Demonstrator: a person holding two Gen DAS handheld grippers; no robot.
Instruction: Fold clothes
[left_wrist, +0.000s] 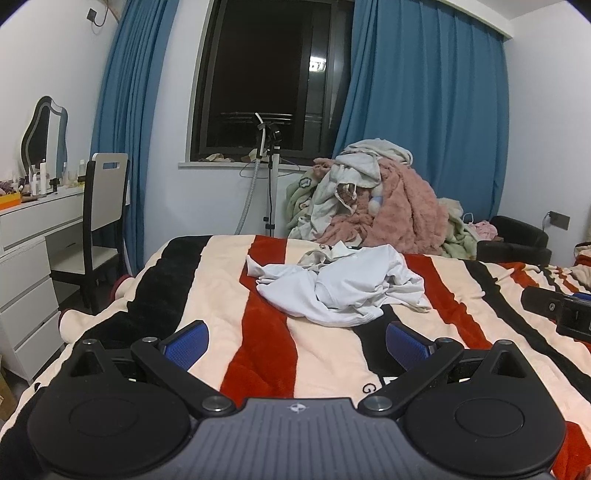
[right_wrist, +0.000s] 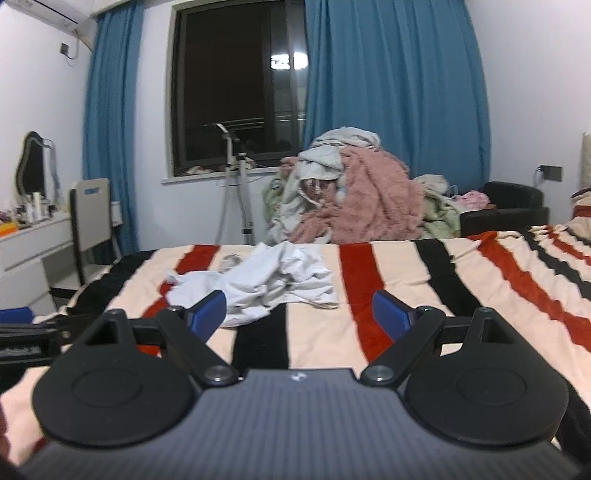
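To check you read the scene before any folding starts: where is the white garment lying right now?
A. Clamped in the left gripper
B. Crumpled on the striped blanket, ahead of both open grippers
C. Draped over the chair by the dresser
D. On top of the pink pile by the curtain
B: the white garment lies bunched on the striped blanket, beyond the empty left gripper and right gripper.

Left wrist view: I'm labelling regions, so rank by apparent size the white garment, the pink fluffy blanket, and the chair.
1. pink fluffy blanket and white garment: alike, and the garment lies nearer, so unranked
2. chair
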